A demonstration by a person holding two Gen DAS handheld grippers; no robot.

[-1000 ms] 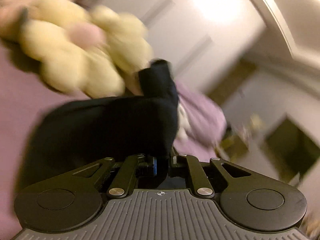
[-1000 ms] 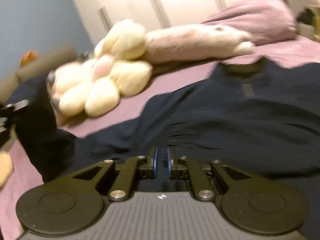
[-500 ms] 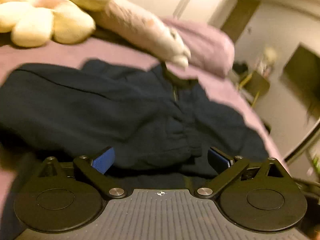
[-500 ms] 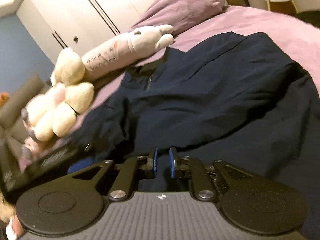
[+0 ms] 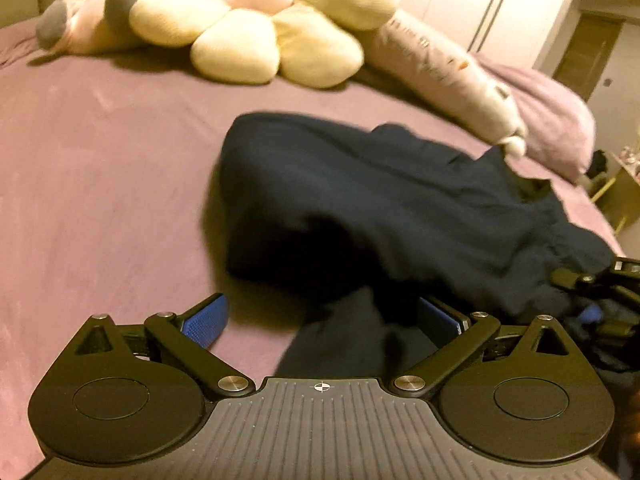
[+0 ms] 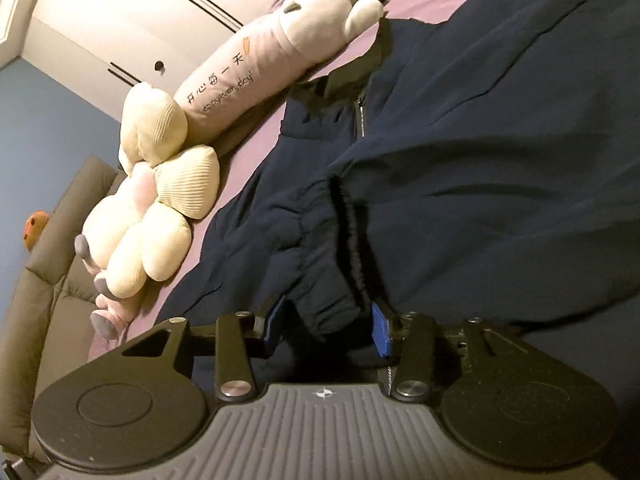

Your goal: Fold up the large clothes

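left wrist view sits low over the purple bed (image 5: 100, 184), facing along its blue-padded jaws toward the flower plush (image 5: 260, 28) and wardrobe, the dark jacket (image 5: 400, 200) close ahead. right wrist view is rolled sideways, pressed nearer the jacket (image 6: 500, 160), facing the same wardrobe wall. both share the jacket, flower plush (image 6: 160, 208) and long pink plush (image 6: 260, 64); the right gripper (image 5: 592, 304) shows at the left view's edge.

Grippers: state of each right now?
Left gripper: open, holding nothing.
Right gripper: open around the navy jacket cuff, not clamped.
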